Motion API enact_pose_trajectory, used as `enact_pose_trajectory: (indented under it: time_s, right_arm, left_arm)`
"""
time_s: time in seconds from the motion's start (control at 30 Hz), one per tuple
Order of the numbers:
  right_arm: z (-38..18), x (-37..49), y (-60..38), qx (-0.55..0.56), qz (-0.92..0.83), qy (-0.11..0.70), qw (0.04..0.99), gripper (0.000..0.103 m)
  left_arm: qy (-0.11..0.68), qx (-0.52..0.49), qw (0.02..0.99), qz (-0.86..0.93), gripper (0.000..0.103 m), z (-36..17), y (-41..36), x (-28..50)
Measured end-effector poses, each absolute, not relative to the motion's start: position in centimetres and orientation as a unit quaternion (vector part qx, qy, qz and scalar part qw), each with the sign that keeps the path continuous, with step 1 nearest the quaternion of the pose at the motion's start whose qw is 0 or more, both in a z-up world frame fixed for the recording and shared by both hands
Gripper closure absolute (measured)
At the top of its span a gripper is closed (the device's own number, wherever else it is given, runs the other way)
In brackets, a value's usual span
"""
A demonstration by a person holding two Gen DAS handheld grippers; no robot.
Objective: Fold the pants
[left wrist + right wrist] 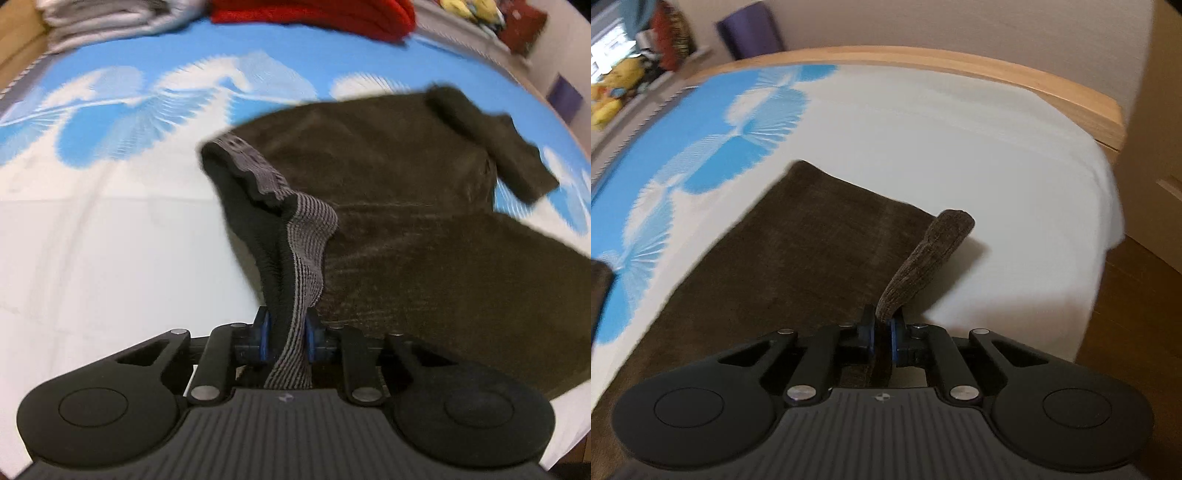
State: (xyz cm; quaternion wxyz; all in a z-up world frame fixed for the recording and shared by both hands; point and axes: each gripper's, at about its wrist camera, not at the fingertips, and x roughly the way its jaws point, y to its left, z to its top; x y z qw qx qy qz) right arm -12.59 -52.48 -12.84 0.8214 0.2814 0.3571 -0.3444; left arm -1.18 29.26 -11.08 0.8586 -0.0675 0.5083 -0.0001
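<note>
Left wrist view — left tongs: clenched on the grey ribbed elastic waistband of the dark olive-brown velvety pants, the band running up between the blue pads.
Why held so: gripping the waistband probably gives a firm corner to lift and carry over for a fold.
Pants here: spread flat on the bed, one ribbed cuff flipped over at the far right.
Surface: white bed sheet with a blue-and-white cloud-like print; no tabletop is involved.
Beyond: a stack of folded grey-white cloth and a red knitted garment at the far edge of the bed.

Right wrist view — right tongs: clenched on the brown ribbed cuff of a pant leg, the cuff raised off the sheet.
Why held so: with both ends pinched, the garment can likely be folded end to end.
Room: a light wooden bed frame rims the mattress, wooden floor at right; a yellow plush toy and a purple object sit blurred by the wall.
</note>
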Motion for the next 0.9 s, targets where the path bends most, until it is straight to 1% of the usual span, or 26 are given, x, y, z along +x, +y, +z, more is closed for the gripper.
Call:
enact_pose_trajectory:
  time_s: [0.07,0.17,0.3,0.37,0.4,0.43,0.5,0.53,0.63,0.7,0.77,0.8,0.87,0.9]
  right_arm:
    - [-12.9,-12.0,-51.8,0.271,-0.321,0.385,0.822,0.096]
    - [-13.9,-11.9,-51.6,0.261,-0.323,0.435,0.799,0.096]
    - [-13.9,-12.6,-52.5,0.278,-0.317,0.43,0.799,0.096]
    - [-13.6,-12.8,-52.9,0.274,-0.31,0.423,0.806,0.095]
    - [-13.7,-13.1,-53.1,0.276,-0.308,0.421,0.808,0.094]
    - [-13.6,-13.3,-53.4,0.277,-0.313,0.42,0.806,0.093]
    - [-13.3,-13.8,-53.6,0.278,-0.33,0.411,0.803,0.082]
    - [-12.9,-14.0,-53.6,0.273,-0.341,0.404,0.804,0.08]
    - [-11.7,-14.6,-53.4,0.241,-0.364,0.381,0.815,0.079]
    - [-11.2,-14.6,-53.2,0.23,-0.364,0.369,0.824,0.079]
    - [-11.1,-14.4,-53.1,0.23,-0.352,0.365,0.831,0.079]
    - [-11.5,-14.2,-53.2,0.23,-0.347,0.373,0.829,0.079]
    - [-12.9,-14.0,-53.5,0.226,-0.362,0.415,0.803,0.079]
    - [-13.9,-14.1,-53.8,0.224,-0.38,0.441,0.782,0.079]
  left_arm:
    - [0.507,-0.067,0.859,0.018,0.083,-10.4,30.3,-1.9]
    - [0.535,-0.056,0.842,0.045,0.082,-11.4,30.8,-2.2]
    - [0.552,-0.045,0.831,0.061,0.082,-12.0,30.4,-2.3]
    - [0.561,-0.042,0.824,0.068,0.076,-12.1,30.2,-2.3]
    - [0.569,-0.037,0.818,0.078,0.071,-12.3,30.1,-2.1]
    - [0.573,-0.023,0.814,0.09,0.071,-12.3,29.8,-1.9]
    - [0.551,0.004,0.828,0.101,0.07,-11.4,29.7,-2.0]
    - [0.534,0.012,0.84,0.1,0.07,-10.6,29.4,-2.0]
    - [0.491,0.005,0.869,0.058,0.07,-9.0,27.9,-2.6]
    - [0.485,0.003,0.874,0.022,0.07,-8.9,26.9,-2.6]
    - [0.499,0.006,0.867,-0.002,0.07,-9.9,26.0,-2.2]
    - [0.518,0.012,0.855,-0.006,0.07,-11.0,25.7,-2.0]
    - [0.575,0.027,0.818,0.005,0.069,-13.9,25.5,-1.4]
    - [0.593,0.033,0.804,0.007,0.07,-15.0,25.6,-1.5]
